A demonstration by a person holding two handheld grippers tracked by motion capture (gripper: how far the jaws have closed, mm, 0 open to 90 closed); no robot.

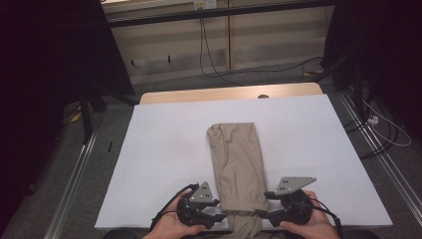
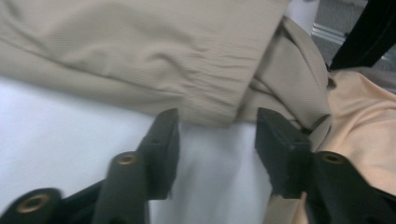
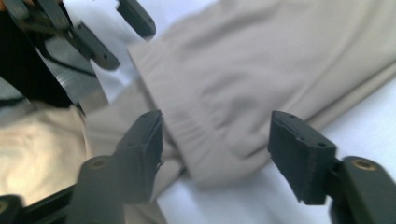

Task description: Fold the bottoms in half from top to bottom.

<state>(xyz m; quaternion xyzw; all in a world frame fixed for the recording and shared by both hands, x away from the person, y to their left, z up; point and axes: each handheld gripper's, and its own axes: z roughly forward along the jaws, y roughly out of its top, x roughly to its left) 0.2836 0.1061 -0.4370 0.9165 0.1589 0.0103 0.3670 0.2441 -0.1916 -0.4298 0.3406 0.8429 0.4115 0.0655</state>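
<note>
Evidently mid-fold, the beige trousers [image 1: 238, 164] lay lengthwise on the white table [image 1: 159, 149]; the left gripper [image 1: 218, 209] and right gripper [image 1: 262, 204] flanked the near hem, jaws apart, gripping nothing.

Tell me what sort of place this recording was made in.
Probably a lab or recording workroom, not a home. A table under a plain white cover stands between metal floor rails, with loose cables along the wall and dark stands at the sides. Only folded beige trousers lie on it.
</note>
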